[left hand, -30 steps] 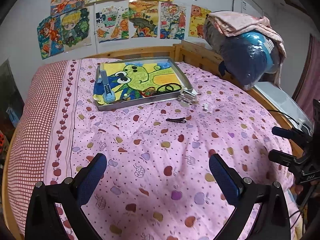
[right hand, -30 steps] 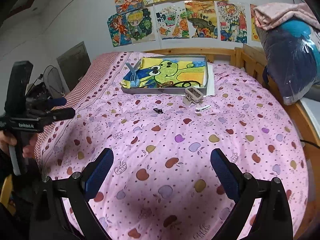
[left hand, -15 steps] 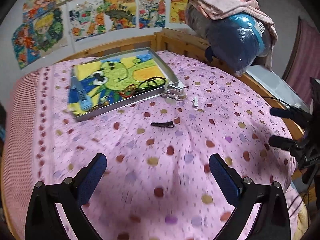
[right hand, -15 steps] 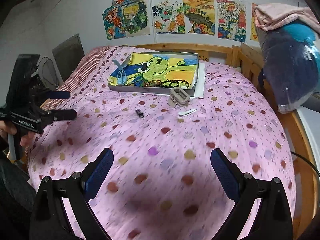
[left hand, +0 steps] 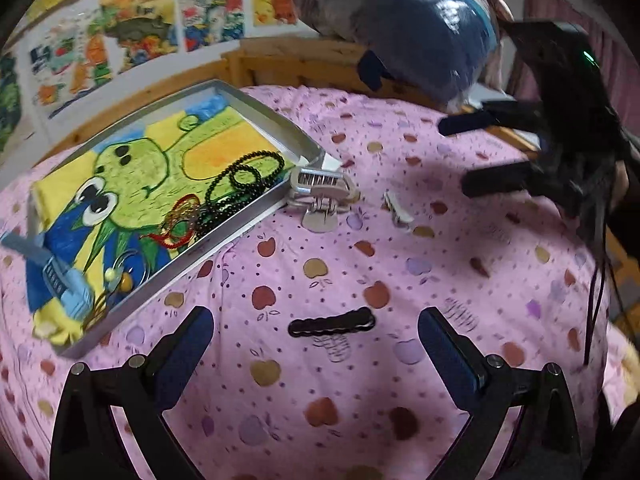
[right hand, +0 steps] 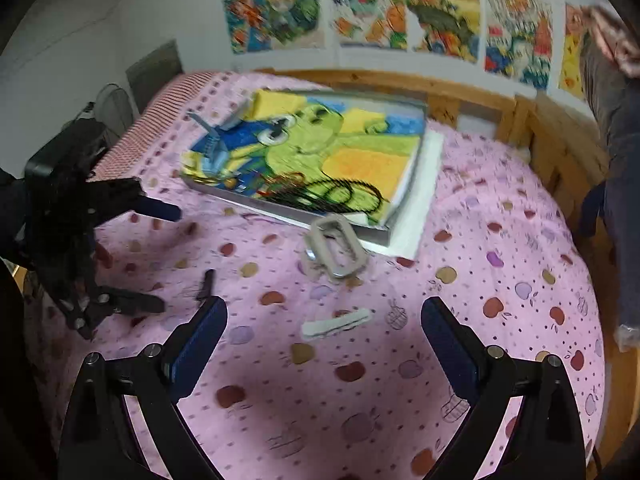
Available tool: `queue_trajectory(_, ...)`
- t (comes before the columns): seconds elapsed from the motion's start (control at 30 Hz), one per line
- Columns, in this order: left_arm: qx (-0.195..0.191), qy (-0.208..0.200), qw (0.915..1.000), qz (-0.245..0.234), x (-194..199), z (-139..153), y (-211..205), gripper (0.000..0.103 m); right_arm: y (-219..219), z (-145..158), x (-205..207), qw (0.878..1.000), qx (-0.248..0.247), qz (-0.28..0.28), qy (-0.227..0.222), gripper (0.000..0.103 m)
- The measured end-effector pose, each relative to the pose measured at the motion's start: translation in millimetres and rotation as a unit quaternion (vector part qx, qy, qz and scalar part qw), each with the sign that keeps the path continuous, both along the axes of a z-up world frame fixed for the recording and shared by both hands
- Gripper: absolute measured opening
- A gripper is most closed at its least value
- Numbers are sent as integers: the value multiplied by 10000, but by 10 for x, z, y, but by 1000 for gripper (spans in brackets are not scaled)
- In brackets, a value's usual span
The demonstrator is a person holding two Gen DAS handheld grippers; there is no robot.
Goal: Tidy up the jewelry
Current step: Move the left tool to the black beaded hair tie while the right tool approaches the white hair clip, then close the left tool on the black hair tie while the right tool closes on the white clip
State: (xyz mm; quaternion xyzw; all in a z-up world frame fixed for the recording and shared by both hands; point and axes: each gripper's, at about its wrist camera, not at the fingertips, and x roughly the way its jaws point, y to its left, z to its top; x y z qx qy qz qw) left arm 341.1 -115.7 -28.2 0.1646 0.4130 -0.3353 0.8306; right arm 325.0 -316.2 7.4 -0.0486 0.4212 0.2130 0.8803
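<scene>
A black hair clip [left hand: 332, 322] lies on the pink bedspread just ahead of my open left gripper [left hand: 316, 344], between its blue fingertips. Further off sit a beige claw clip [left hand: 322, 196] and a small white clip [left hand: 398, 208]. The silver tray [left hand: 256, 216] with a frog drawing holds a black bead necklace [left hand: 240, 180], red bangles [left hand: 182, 220] and a blue clip [left hand: 60, 280]. In the right wrist view my open right gripper [right hand: 324, 332] hovers over the white clip [right hand: 336, 322], with the claw clip [right hand: 334, 250] beyond and the black clip [right hand: 206, 284] to the left.
The wooden bed frame [right hand: 520, 120] runs behind the tray [right hand: 288, 212]. A bundle of bedding in a blue bag [left hand: 420, 32] sits at the back right. Drawings [right hand: 400, 8] cover the wall. The other gripper [left hand: 520, 148] hangs at the right in the left wrist view.
Both grippers have moved forward and down toward the bed. The black clip now lies between the left fingertips and the white clip just ahead of the right ones. Both stay open.
</scene>
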Motion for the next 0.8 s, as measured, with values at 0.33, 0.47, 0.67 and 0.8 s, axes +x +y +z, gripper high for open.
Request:
queue_trajectory(0.33, -157, 252, 9957, -872, 88, -229, -41, 103, 62, -252, 114, 9990, 46, -259, 357, 95)
queue_trajectory(0.47, -345, 493, 9932, -999, 130, -316, -20, 103, 49, -378, 192, 9968, 224, -397, 653, 95)
queue_trajectory(0.67, -548, 741, 9922, -844, 272, -374, 36, 102, 128, -443, 314, 9969, 51, -314, 720, 95)
queue_trajectory(0.8, -535, 843, 9910, -888, 284, -426, 40, 93, 113, -527, 311, 9937, 189, -381, 1039, 95)
